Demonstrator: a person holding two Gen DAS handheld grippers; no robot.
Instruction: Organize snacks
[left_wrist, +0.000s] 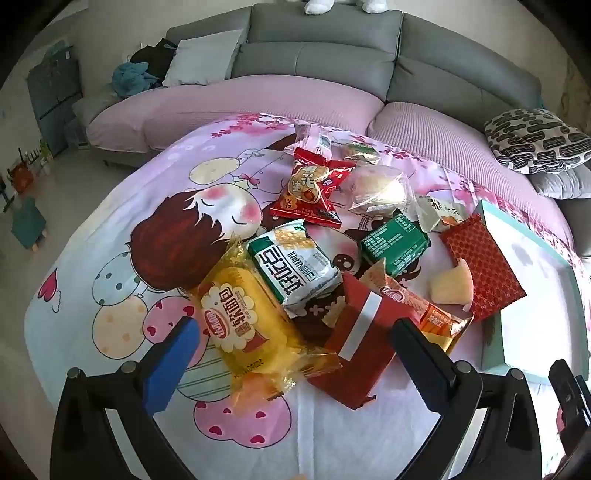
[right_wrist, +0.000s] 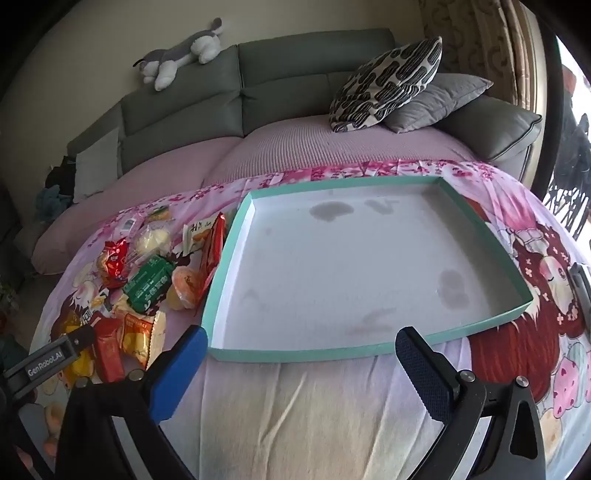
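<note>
Trouble looms: both hand-held grippers, left hand-held gripper (left_wrist: 295, 343) and right hand-held gripper (right_wrist: 301, 356), gape wide and empty, so the overlapping yellow bread packet (left_wrist: 243, 314) and red box (left_wrist: 354, 343) could get snagged together.

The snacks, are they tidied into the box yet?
Not yet. Nothing looks done: the box is bare inside. Nothing is in hand: the left tongs and right tongs are both open. All the snacks are in a pile on the cloth, waiting.

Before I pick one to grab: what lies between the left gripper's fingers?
In the left wrist view, the yellow bread packet and a red box lie between the open fingers, untouched.
</note>
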